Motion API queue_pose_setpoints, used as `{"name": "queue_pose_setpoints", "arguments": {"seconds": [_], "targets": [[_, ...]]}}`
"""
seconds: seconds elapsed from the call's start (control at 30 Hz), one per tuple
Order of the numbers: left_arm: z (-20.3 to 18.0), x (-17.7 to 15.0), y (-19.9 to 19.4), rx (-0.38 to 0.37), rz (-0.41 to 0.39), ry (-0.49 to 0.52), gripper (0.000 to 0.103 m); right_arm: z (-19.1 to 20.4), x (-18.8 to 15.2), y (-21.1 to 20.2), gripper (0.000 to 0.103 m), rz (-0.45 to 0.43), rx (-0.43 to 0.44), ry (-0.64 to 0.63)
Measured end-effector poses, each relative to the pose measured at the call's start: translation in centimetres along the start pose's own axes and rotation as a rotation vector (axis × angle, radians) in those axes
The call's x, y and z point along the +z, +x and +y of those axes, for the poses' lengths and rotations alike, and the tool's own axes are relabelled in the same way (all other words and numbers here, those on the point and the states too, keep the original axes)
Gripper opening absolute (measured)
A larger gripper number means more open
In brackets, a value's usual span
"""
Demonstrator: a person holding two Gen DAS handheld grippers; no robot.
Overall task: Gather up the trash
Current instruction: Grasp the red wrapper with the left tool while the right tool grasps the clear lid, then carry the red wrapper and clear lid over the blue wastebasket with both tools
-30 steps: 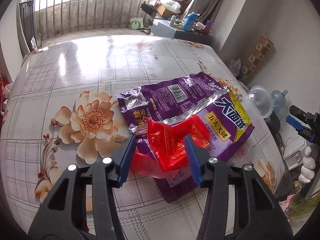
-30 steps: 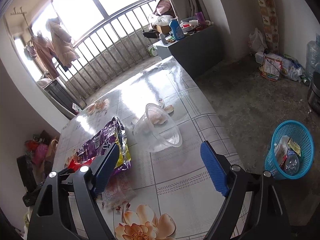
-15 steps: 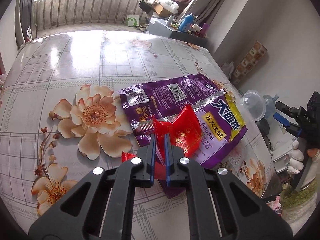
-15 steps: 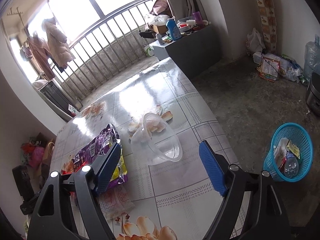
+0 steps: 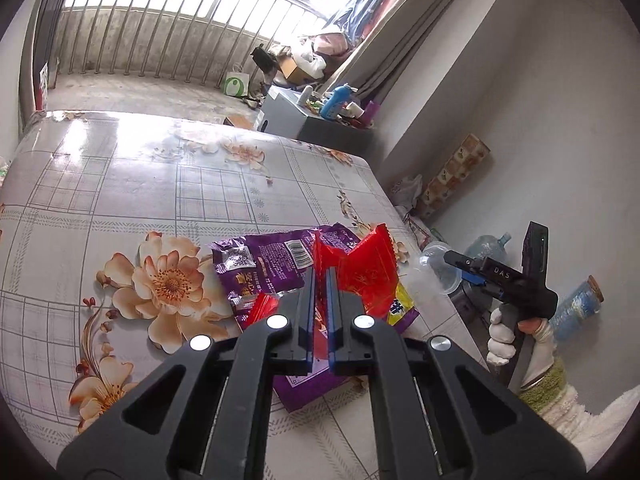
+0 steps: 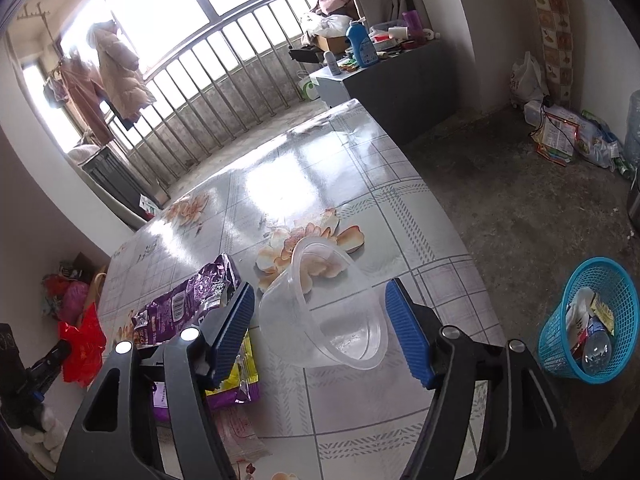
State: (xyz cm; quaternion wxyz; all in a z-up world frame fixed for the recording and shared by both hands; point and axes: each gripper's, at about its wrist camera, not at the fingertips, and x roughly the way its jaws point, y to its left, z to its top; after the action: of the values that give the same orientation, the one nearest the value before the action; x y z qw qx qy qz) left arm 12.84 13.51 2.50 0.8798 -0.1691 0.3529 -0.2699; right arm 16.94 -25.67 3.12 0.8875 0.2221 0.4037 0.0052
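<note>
Left tool (image 5: 320,276) clamped tight on red wrapper (image 5: 368,268), lifted clear of purple snack bag (image 5: 272,268) lying on counter (image 5: 120,184).

Right tool (image 6: 320,320) mid-width, jaws closing around clear plastic bowl (image 6: 328,312); pads not yet pressing. Bowl tipped on its side near counter's right edge, mouth facing away from tool, axis running between the pads. Right hand nearer the blue basket (image 6: 588,320) on the floor to the right.

"DAS" legible on right tool body in left view. Barcode and Chinese print on bag, unread.
</note>
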Motion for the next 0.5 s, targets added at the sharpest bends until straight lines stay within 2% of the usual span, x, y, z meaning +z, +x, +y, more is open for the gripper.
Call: {"name": "queue_pose_setpoints", "arguments": {"seconds": [0.03,0.1,0.13,0.23,0.3,0.37,0.5], "targets": [[0.0,0.1,0.1,-0.004,-0.003,-0.006,0.003,0.0,-0.2,0.3,0.056,0.008,0.009,0.004],[-0.2,0.2,0.5,-0.005,0.000,-0.009,0.003,0.2,-0.7,0.1,0.041,0.000,0.044,0.015],[-0.4,0.3,0.7,0.000,0.005,-0.004,0.003,0.4,-0.9,-0.1,0.039,-0.008,0.041,0.013],[-1.1,0.4,1.3,0.038,0.002,0.036,0.003,0.8,-1.5,-0.7,0.025,-0.019,0.052,0.014],[-1.6,0.6,1.5,0.061,-0.011,0.059,0.003,0.7,-2.0,-1.2,0.011,-0.019,0.069,0.026],[-2.4,0.6,1.9,0.079,-0.018,0.089,0.002,0.8,-2.4,-1.9,0.007,-0.028,0.071,0.028],[-3.9,0.3,3.8,0.116,0.025,0.145,0.002,0.7,-3.4,-3.2,0.006,-0.029,0.093,0.036]]}}
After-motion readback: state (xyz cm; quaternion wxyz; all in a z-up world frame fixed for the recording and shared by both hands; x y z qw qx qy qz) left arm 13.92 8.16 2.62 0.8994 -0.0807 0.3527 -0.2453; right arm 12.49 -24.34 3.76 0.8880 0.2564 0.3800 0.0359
